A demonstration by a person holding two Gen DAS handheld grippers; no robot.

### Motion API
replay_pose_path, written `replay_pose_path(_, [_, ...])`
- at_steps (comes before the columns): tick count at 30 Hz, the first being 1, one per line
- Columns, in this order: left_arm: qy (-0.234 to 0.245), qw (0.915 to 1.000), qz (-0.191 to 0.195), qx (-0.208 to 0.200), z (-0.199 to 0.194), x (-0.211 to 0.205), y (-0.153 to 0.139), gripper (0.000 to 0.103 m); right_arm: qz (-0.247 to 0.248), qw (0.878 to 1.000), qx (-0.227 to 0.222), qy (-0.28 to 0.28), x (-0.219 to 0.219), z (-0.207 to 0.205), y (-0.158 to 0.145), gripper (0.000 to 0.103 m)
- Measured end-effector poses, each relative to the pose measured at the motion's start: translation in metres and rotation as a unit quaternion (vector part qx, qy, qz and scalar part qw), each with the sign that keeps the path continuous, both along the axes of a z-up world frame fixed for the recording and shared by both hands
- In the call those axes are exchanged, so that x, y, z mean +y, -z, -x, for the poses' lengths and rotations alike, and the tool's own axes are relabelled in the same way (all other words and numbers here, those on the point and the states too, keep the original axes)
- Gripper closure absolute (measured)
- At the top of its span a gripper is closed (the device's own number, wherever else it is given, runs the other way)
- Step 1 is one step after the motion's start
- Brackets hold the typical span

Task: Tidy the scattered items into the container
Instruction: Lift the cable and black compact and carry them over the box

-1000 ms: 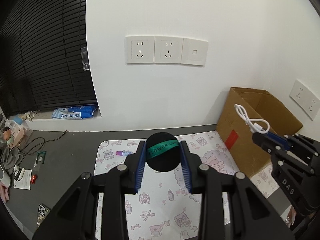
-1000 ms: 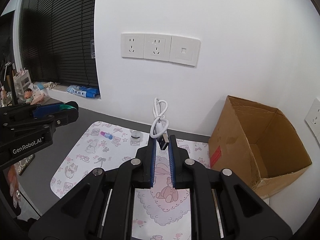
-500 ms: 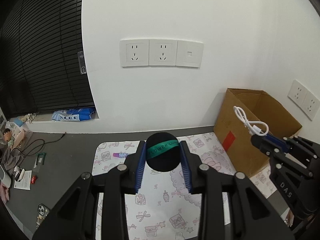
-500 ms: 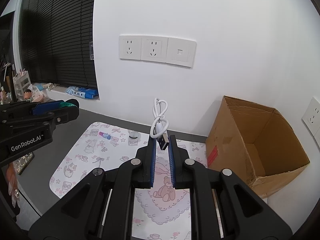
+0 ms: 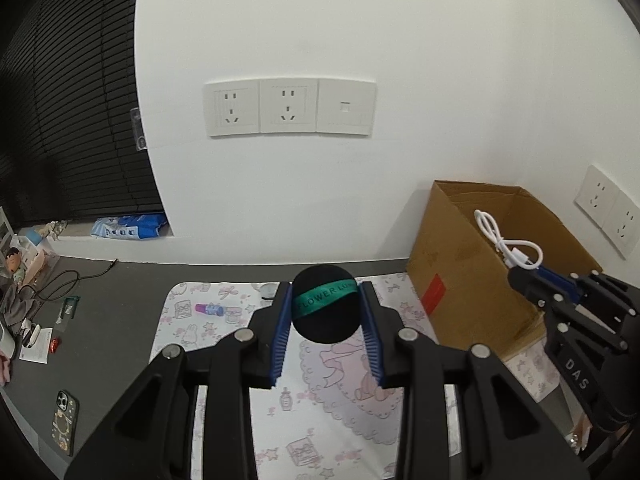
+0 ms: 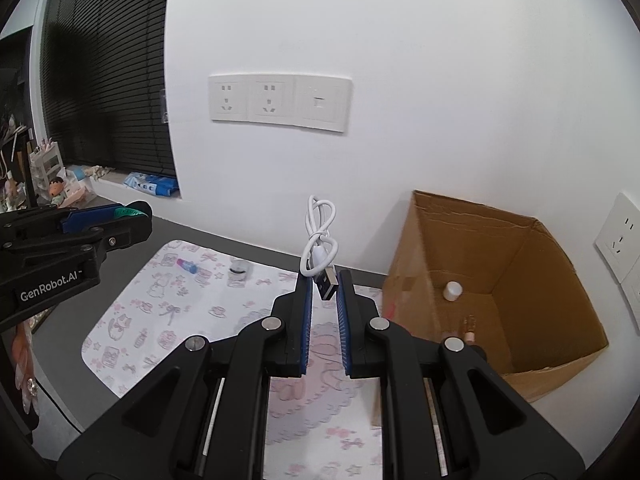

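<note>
The left hand-held gripper (image 5: 325,312) is clenched on a round black puff (image 5: 324,316) with a green ribbon, held in the air above a patterned mat (image 5: 192,328) on the dark counter (image 5: 112,320). The right hand-held gripper (image 6: 323,292) is clamped tight on the plug end of a coiled white cable (image 6: 318,236), whose loops stand up above its tips. An open cardboard box (image 6: 500,240) stands at the counter's right end against the wall with a small white-capped bottle (image 6: 453,290) inside, while a small purple and blue tube (image 6: 187,266) and a small round jar (image 6: 237,269) lie near the mat's far edge.
</note>
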State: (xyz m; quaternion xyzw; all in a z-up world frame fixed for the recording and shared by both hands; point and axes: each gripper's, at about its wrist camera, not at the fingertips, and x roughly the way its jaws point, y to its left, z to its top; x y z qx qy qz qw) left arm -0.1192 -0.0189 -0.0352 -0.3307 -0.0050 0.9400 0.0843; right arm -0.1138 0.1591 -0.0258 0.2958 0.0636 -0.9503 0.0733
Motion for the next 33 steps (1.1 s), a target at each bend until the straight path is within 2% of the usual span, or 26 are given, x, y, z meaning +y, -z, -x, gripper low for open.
replay_pose_path(11, [0.019, 0.9998, -0.006, 0.005, 0.016, 0.073, -0.003, 0.07, -0.004, 1.0, 0.001, 0.017, 0.077, 0.012, 0.0, 0.091])
replay_pose_path(33, [0.1, 0.995, 0.002, -0.009, 0.049, 0.214, 0.001, 0.07, 0.003, 0.996, -0.011, 0.086, 0.209, 0.022, 0.012, 0.091])
